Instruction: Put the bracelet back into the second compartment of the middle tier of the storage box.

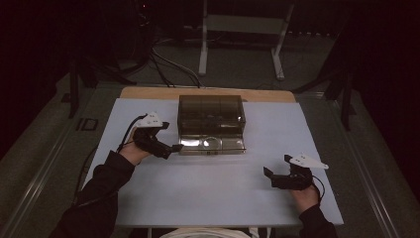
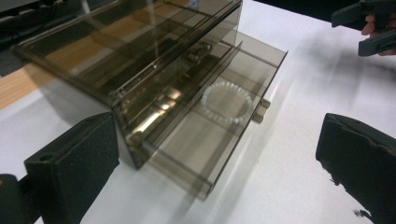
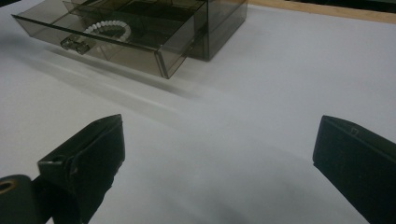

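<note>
A smoky see-through drawer box (image 1: pixel 211 113) stands at the back middle of the white table (image 1: pixel 213 188). Its bottom drawer (image 1: pixel 233 145) is pulled out toward me, and a white bead bracelet (image 1: pixel 212 143) lies inside it. My left gripper (image 1: pixel 170 136) hovers open just left of the drawer's front corner, holding nothing. The left gripper view has the bracelet (image 2: pixel 229 102) and the drawer handle (image 2: pixel 261 109) ahead of its wide jaws. My right gripper (image 1: pixel 277 166) is open over bare table at the front right, well away from the box. In the right gripper view the bracelet (image 3: pixel 108 31) lies far off.
A strip of wooden tabletop (image 1: pixel 208 92) shows behind the white sheet. Past the table, a white metal stand (image 1: pixel 242 29) and several cables (image 1: pixel 168 64) sit on the dark floor. A cable (image 1: pixel 126 136) trails from the left gripper.
</note>
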The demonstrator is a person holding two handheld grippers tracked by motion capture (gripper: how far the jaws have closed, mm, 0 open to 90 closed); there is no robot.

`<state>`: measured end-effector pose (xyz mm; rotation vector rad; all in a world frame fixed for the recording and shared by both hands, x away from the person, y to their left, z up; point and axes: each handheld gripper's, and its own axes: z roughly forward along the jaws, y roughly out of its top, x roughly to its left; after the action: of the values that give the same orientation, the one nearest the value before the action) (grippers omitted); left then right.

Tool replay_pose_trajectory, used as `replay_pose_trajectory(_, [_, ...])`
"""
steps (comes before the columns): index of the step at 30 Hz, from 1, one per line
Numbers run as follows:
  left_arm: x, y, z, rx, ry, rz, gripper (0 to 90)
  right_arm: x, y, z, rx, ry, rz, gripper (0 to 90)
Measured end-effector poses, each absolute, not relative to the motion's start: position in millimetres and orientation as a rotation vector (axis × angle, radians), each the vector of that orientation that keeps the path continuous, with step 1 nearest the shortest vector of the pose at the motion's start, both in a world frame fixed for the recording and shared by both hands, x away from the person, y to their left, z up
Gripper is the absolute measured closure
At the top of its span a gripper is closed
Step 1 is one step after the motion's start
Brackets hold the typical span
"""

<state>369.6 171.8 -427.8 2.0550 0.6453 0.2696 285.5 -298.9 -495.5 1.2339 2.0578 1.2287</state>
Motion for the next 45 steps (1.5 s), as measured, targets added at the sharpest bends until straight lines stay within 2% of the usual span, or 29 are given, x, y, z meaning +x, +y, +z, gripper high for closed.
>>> replay_pose_trajectory(11, [354,201,-449,2.012,0.729,0.271,0.9,285,-299,-495,1.235,2.056,1.224,1.9])
replay_pose_trajectory(30, [324,227,-494,2.023,0.837,0.28,0.9,286,-298,-496,1.237,2.061,1.226,1.9])
replay_pose_trajectory(45, [307,241,-506,2.012,0.884,0.318,0.9,285,-298,-496,1.232,2.058,1.222,1.9])
